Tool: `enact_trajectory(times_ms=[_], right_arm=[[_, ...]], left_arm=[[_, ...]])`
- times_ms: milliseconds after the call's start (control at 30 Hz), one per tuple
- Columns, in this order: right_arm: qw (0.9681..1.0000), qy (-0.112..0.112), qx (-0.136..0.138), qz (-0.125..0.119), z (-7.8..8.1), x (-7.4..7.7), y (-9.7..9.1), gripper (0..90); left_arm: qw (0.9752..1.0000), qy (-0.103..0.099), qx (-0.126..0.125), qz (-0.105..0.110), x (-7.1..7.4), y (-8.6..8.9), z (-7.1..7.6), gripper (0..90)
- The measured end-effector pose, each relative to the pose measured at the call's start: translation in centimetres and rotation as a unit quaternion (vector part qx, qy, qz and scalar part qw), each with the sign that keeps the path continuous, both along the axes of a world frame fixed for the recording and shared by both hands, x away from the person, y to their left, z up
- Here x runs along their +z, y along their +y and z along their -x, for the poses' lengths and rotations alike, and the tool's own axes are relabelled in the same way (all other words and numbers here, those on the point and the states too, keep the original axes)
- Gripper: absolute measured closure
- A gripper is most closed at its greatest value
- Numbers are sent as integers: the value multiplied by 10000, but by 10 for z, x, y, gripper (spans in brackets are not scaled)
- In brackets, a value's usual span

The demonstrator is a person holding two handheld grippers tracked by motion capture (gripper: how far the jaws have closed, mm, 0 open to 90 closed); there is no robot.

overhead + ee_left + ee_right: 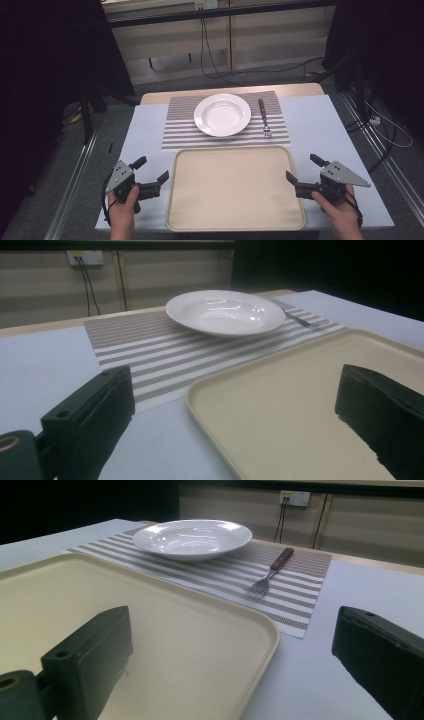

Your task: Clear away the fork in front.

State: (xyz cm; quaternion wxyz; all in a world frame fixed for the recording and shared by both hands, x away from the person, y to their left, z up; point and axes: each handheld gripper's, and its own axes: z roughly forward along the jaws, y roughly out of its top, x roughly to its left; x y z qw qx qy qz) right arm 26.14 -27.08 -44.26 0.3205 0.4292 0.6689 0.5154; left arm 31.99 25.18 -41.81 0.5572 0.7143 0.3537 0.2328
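- Evidently the opening step, by the look of it: left gripper [150, 170] and right gripper [303, 167] parked at either side of the tray [235, 187], nothing picked up yet.
- Left jaws spread wide, empty, touching nothing; tray's near corner [300, 405] lying between and below them, counter [40, 365] under the left jaw.
- Right jaws equally wide, empty; tray's corner [150, 630] beneath the left jaw, bare counter [320, 650] under the other.
- Plate [222, 114] well ahead of both pairs of jaws, past the tray, resting on the striped placemat [180, 132].
- Fork [272, 571] ahead of the right jaws, flat on the placemat just beside the plate, tines pointing back toward the jaws, handle away.
- Likely next: clearing plate and fork onto the tray. Calls for a reach forward over the tray, a low approach to the fork, jaws straddling its thin handle before closing.
- Plate's shallow rim probably better pinched at the near edge.
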Motion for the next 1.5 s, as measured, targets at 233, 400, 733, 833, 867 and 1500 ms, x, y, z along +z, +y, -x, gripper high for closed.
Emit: enact_trajectory(times_ms=[233, 400, 733, 833, 867, 1500], right_arm=[[10000, 9, 10, -41, -2, 1, 0, 24], [10000, -50, 19, 60, -3, 6, -1, 22], [9995, -57, -287, 87, -27, 17, -8, 20], [9995, -72, -261, 131, -35, 19, -6, 19], [9994, -77, -279, 183, -38, 20, -5, 18], [9984, 69, -539, 180, -103, 32, 6, 24]], left_arm=[[10000, 4, 4, 21, -1, 1, 1, 28], [10000, -9, 35, 69, -1, 5, 1, 28], [9999, 3, 3, 160, 0, 5, 1, 28], [9999, 13, -52, 125, -1, 3, 1, 28], [9999, 13, -52, 125, -1, 3, 1, 27], [9999, 3, -41, 116, 0, 6, 5, 27]])
